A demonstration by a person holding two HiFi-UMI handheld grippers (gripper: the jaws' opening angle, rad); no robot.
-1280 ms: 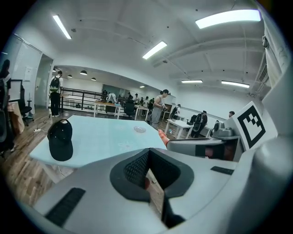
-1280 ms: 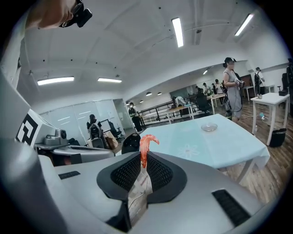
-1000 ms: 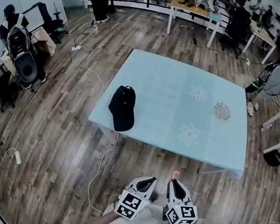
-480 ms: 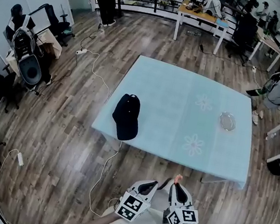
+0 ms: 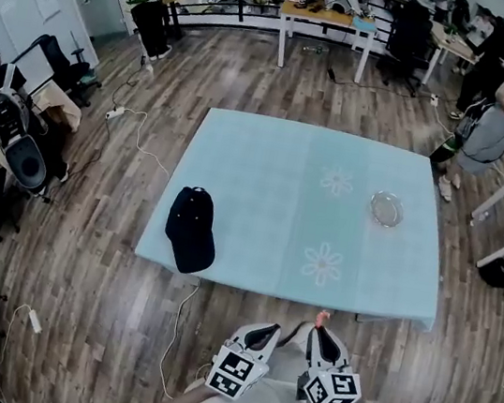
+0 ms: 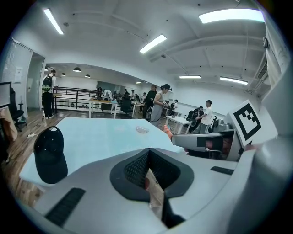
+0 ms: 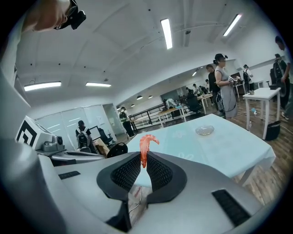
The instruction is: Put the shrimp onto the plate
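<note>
Right gripper [image 7: 143, 161]: jaws clamped on the shrimp [image 7: 146, 142], whose curled body stands up above the jaw tips. Left gripper [image 6: 149, 161]: jaws together, nothing between them. Both are held side by side off the near edge of the bench [image 5: 265, 179], over the floor [image 5: 101, 314]. The plate [image 5: 385, 208] lies on the bench's right side, well apart from the shrimp. A cap [image 5: 191, 230] lies at the bench's near left corner.

shrimp [image 7: 146, 145]: orange-pink
plate [image 5: 385, 208]: clear, colourless
bench [image 5: 265, 179]: pale blue, white flower prints
cap [image 5: 190, 231]: black
floor [image 5: 101, 314]: brown-grey wood planks
left claw [image 6: 147, 157], right claw [image 7: 143, 160]: pale grey, black dotted pads, black-and-white square markers
</note>
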